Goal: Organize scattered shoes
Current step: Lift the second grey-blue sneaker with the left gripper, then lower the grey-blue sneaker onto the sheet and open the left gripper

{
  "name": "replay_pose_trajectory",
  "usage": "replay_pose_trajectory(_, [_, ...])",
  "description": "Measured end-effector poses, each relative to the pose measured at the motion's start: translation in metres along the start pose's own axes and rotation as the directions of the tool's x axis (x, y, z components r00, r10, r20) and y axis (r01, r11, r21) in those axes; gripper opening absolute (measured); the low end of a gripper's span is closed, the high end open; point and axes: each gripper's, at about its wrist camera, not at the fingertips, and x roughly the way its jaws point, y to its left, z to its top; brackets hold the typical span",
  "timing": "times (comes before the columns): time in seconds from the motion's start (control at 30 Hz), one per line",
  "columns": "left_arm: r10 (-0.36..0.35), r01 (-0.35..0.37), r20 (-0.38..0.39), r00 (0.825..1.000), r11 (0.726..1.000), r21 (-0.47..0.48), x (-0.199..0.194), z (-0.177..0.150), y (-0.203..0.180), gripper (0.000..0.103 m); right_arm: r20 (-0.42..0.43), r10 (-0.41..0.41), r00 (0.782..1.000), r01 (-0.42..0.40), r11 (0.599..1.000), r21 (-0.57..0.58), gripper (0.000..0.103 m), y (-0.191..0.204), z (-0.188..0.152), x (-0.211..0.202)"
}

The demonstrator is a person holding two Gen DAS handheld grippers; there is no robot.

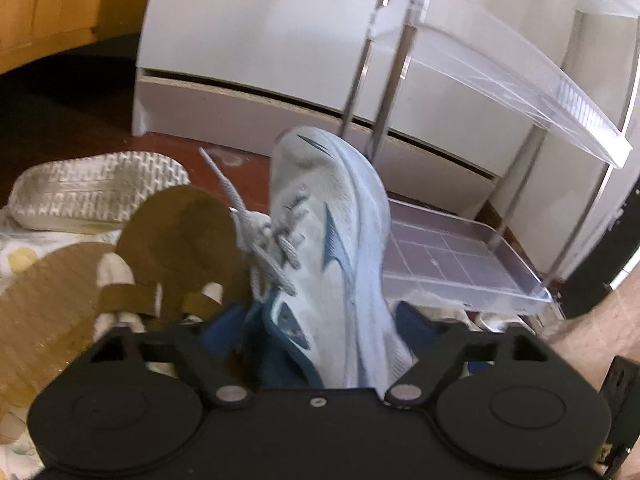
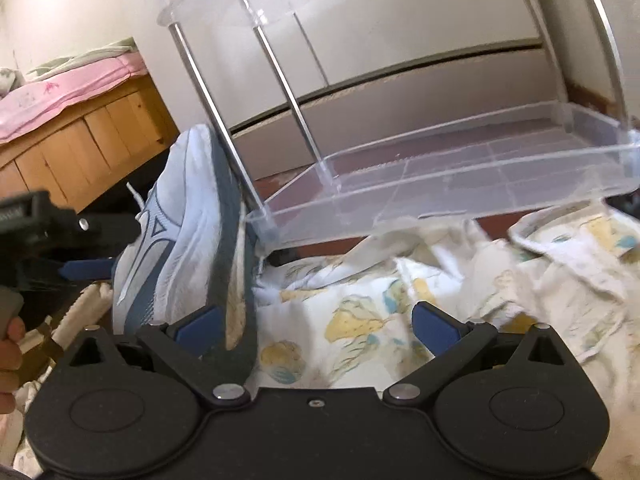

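Note:
My left gripper (image 1: 320, 320) is shut on a light blue sneaker (image 1: 340, 240), gripping it at the heel end, toe pointing up and away. The same sneaker (image 2: 180, 232) shows at the left of the right wrist view, tilted on its side, with its dark sole against a metal post of the clear shoe rack (image 2: 440, 176). My right gripper (image 2: 316, 324) is open and empty over a patterned cloth (image 2: 360, 320); its left finger (image 2: 200, 326) lies beside the sneaker's sole. The rack's lower tray (image 1: 460, 264) lies just right of the sneaker.
Brown sandals (image 1: 168, 248) and an upturned white shoe sole (image 1: 96, 188) lie left of the sneaker. A white cabinet (image 1: 260, 40) stands behind the rack. A wooden bed frame (image 2: 80, 136) with pink bedding is at far left. The rack's upper shelf (image 1: 520, 80) slopes overhead.

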Motion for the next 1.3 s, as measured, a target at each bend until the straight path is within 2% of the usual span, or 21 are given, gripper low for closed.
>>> replay_pose_trajectory(0.1, [-0.017,0.015,-0.039,0.999,0.999,-0.031,0.007,-0.009,0.001,0.058,0.023,-0.001,1.0,0.001,1.0,0.019,0.103,-0.003,0.003,-0.009])
replay_pose_trajectory(0.13, [-0.039,0.037,-0.035,0.999,0.998,-0.049,0.007,-0.012,0.002,0.046,0.027,0.001,1.0,-0.002,1.0,0.026,0.103,-0.003,0.004,-0.012])
replay_pose_trajectory(0.17, [-0.053,0.052,-0.025,0.998,0.997,-0.065,0.006,-0.013,0.003,0.041,0.032,0.003,0.999,-0.004,0.999,0.033,0.103,-0.004,0.005,-0.014])
replay_pose_trajectory(0.23, [-0.059,0.058,-0.008,0.998,0.994,-0.091,0.005,-0.015,0.003,0.037,0.038,0.01,0.999,-0.011,0.999,0.034,0.103,-0.002,0.006,-0.017])
replay_pose_trajectory(0.27, [-0.058,0.058,0.001,0.998,0.993,-0.1,0.004,-0.016,0.004,0.029,0.036,0.01,0.999,-0.011,1.0,0.026,0.103,-0.001,0.006,-0.018])
replay_pose_trajectory(0.53, [-0.077,0.09,0.105,0.992,0.988,-0.128,-0.031,-0.015,-0.002,0.012,0.021,-0.013,1.0,0.013,1.0,0.006,0.103,0.005,0.002,-0.036])
replay_pose_trajectory(0.63, [-0.083,0.099,0.131,0.988,0.988,-0.12,-0.052,-0.01,-0.013,0.01,0.027,-0.022,0.999,0.021,0.999,0.027,0.103,0.006,0.005,-0.053])
replay_pose_trajectory(0.8, [-0.058,0.07,0.11,0.992,0.992,-0.105,-0.081,-0.012,-0.038,0.009,0.066,-0.016,0.998,0.014,0.999,0.033,0.103,0.018,0.008,-0.097])
replay_pose_trajectory(0.87, [-0.044,0.05,0.083,0.996,0.995,-0.083,-0.1,-0.027,-0.05,0.009,0.08,-0.007,0.997,0.004,1.0,0.028,0.103,0.024,0.008,-0.117])
replay_pose_trajectory(1.0, [-0.072,0.077,0.065,0.995,0.994,-0.076,-0.134,-0.06,-0.062,0.008,0.109,0.013,0.994,-0.014,1.0,0.005,0.103,0.037,0.005,-0.167])
replay_pose_trajectory(1.1, [-0.072,0.082,0.077,0.994,0.988,-0.131,-0.163,-0.085,-0.065,0.008,0.122,0.025,0.992,-0.025,1.0,0.002,0.103,0.043,0.002,-0.199])
replay_pose_trajectory(1.2, [-0.058,0.067,0.098,0.993,0.994,-0.089,-0.189,-0.104,-0.081,0.008,0.127,0.036,0.991,-0.037,0.999,0.011,0.103,0.048,-0.004,-0.23])
replay_pose_trajectory(1.3, [-0.053,0.064,0.112,0.992,0.993,-0.097,-0.215,-0.125,-0.096,0.008,0.122,0.041,0.992,-0.042,0.999,0.005,0.103,0.056,-0.01,-0.253])
